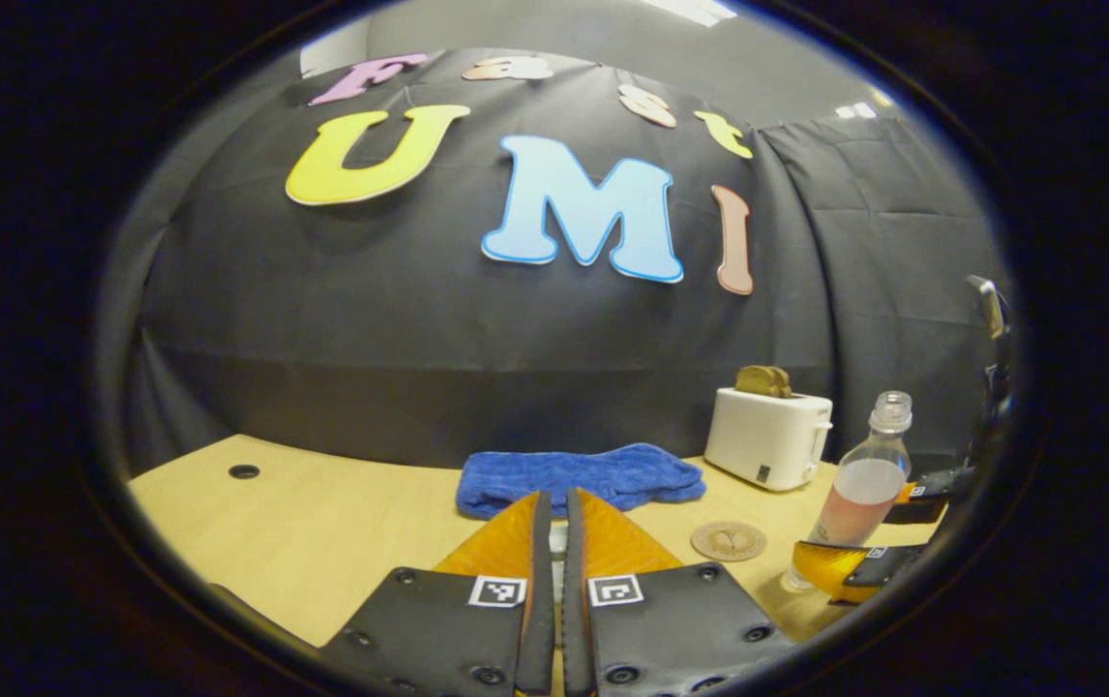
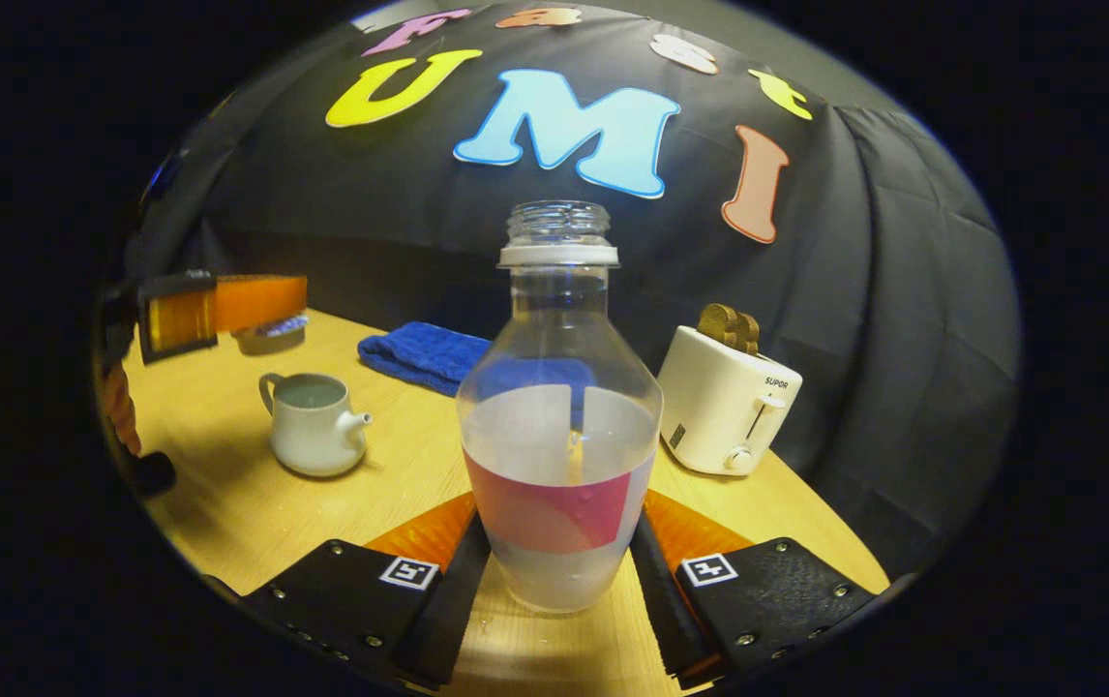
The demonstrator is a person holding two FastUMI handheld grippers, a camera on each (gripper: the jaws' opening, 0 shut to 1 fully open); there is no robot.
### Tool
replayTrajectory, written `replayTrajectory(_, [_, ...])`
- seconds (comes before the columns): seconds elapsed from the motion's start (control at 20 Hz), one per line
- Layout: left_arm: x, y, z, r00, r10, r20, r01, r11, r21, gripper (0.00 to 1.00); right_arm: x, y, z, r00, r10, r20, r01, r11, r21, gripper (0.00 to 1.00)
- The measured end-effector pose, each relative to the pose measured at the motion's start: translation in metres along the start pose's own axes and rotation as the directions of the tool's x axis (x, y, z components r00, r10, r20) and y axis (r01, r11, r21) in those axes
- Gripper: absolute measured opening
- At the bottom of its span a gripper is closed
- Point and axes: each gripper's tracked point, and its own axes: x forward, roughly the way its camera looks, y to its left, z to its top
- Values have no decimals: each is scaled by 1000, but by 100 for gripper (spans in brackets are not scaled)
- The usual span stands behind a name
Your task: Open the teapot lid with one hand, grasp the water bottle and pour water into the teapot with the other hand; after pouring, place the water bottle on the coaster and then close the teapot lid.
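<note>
A clear, uncapped water bottle (image 2: 559, 426) with a pink label and some water in it stands upright between the fingers of my right gripper (image 2: 559, 518), which is shut on its lower body. The left gripper view has the bottle (image 1: 866, 479) at the right, with the right gripper (image 1: 879, 528) around it. The white teapot (image 2: 313, 426) sits lidless on the wooden table. Above and behind it, my left gripper (image 2: 264, 302) holds the teapot lid (image 2: 269, 335) in the air. In its own view the left gripper (image 1: 554, 499) is nearly closed. A round coaster (image 1: 728, 541) lies left of the bottle.
A blue towel (image 1: 579, 476) lies folded at the back of the table (image 1: 303, 523). A white toaster (image 1: 769, 438) with toast in it stands right of the towel, close behind the bottle. A hand (image 2: 119, 407) holds the left gripper at the far left.
</note>
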Motion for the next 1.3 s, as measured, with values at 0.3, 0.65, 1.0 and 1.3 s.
replayTrajectory(0.3, [-35,58,2,997,69,20,-69,997,-29,11,0,-1,6,998,-62,-31,53,967,-250,76])
replayTrajectory(0.65, [-47,92,-8,994,109,31,-105,990,-92,10,9,16,20,993,-114,-13,93,863,-496,76])
replayTrajectory(1.0, [-45,90,-24,997,76,-11,-77,990,-116,11,25,19,27,984,-179,-5,125,703,-700,76])
replayTrajectory(1.3, [-40,86,-31,998,50,-29,-54,990,-128,11,45,28,45,987,-158,15,103,563,-820,76])
